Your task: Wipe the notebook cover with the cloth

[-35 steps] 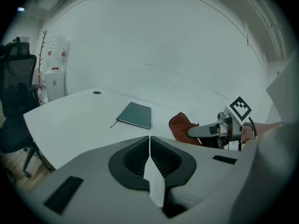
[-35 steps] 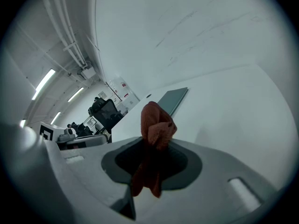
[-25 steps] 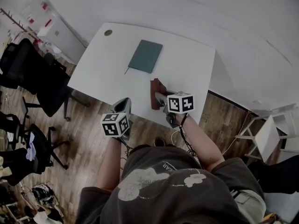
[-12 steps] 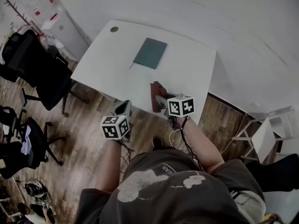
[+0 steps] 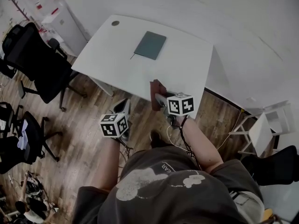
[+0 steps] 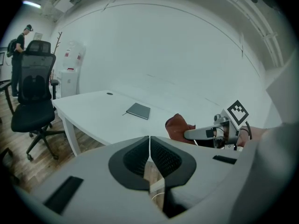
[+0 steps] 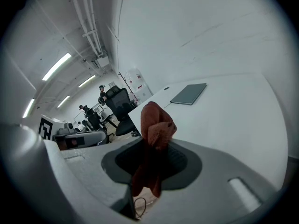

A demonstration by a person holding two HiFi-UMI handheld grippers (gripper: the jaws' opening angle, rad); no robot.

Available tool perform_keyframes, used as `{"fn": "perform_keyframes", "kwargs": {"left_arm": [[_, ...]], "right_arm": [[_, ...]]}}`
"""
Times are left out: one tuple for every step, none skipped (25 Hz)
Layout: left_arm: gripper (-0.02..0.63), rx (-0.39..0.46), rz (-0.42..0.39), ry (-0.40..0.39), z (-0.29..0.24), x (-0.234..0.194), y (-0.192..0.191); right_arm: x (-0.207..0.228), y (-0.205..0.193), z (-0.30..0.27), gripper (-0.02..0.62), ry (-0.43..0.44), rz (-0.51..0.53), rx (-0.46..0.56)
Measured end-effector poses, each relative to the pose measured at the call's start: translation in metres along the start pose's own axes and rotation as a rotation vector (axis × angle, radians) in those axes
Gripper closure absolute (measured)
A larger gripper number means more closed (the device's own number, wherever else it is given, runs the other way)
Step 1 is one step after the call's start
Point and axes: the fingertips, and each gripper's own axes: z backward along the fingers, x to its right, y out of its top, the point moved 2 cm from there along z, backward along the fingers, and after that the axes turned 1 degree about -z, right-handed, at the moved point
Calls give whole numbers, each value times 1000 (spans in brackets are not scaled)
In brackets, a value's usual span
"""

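A dark teal notebook (image 5: pixel 149 45) lies flat on the white table (image 5: pixel 117 64), toward its far side; it also shows as the notebook (image 6: pixel 138 110) and the notebook (image 7: pixel 188 94). My right gripper (image 5: pixel 159 97) hovers at the table's near edge, shut on a rust-brown cloth (image 5: pixel 156 90) that sticks up between its jaws as the cloth (image 7: pixel 155 129). My left gripper (image 5: pixel 122 107) hangs off the table over the wooden floor, jaws shut with nothing in them. The left gripper view shows the cloth (image 6: pixel 180 126) beside the right gripper.
Black office chairs (image 5: pixel 35 59) stand left of the table. A white stool or small table (image 5: pixel 261 132) sits at the right. A white wall runs behind the table. People stand far off in the room (image 6: pixel 21 36). Cables trail on the wooden floor.
The head view has shifted, so the table and notebook sit slightly higher in frame. Both grippers hold much the same places; the right still grips the cloth.
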Motion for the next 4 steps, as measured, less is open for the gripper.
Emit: {"fn": "perform_keyframes", "kwargs": {"left_arm": [[600,-1,0,-2,4,1,-3],[600,-2,0,-4,7,1,-6],[600,-2,-1,-6,11,2,-8],[600,-1,-2,-8,15,2,-10]], "right_arm": [[-3,-4,2,491,0,-1,0],[-7,-8,3,491,1,-3,0],[-10,-12,4,491,4,-8,1],[-14,-16,5,491,8,-13,2]]}}
